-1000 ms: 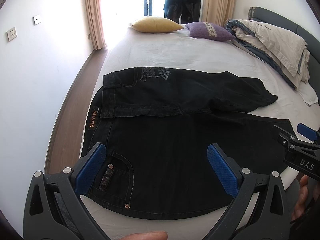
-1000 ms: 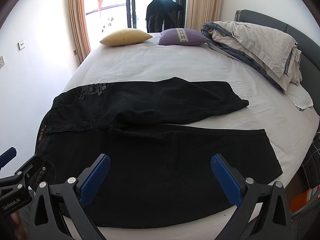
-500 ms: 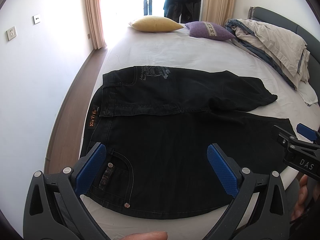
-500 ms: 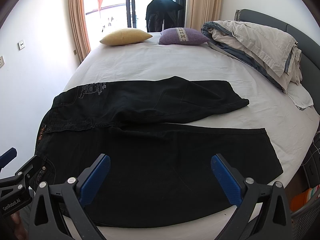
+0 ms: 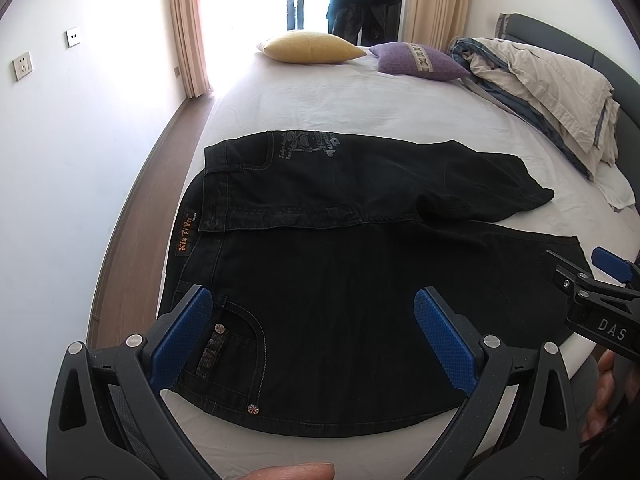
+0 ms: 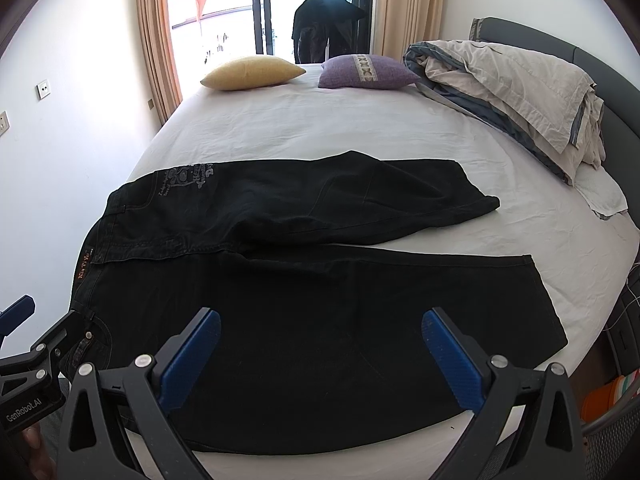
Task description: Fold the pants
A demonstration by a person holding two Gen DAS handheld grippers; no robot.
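Note:
Black jeans (image 5: 340, 280) lie spread on the white bed (image 5: 340, 108), waistband to the left, legs running right. The far leg (image 6: 360, 200) is shorter and rumpled; the near leg (image 6: 360, 320) lies flat to the bed's front edge. My left gripper (image 5: 312, 336) is open and empty, above the front pocket (image 5: 236, 344) near the waist. My right gripper (image 6: 320, 356) is open and empty, above the middle of the near leg. Each gripper shows at the edge of the other's view.
A yellow pillow (image 6: 252, 72) and a purple pillow (image 6: 366, 70) lie at the far end. A heap of bedding (image 6: 512, 84) lies along the grey headboard at right. A white wall with sockets stands at left, with wood floor (image 5: 136, 232) beside the bed.
The left wrist view has crept slightly forward over the jeans. Both grippers stay open and nearly still.

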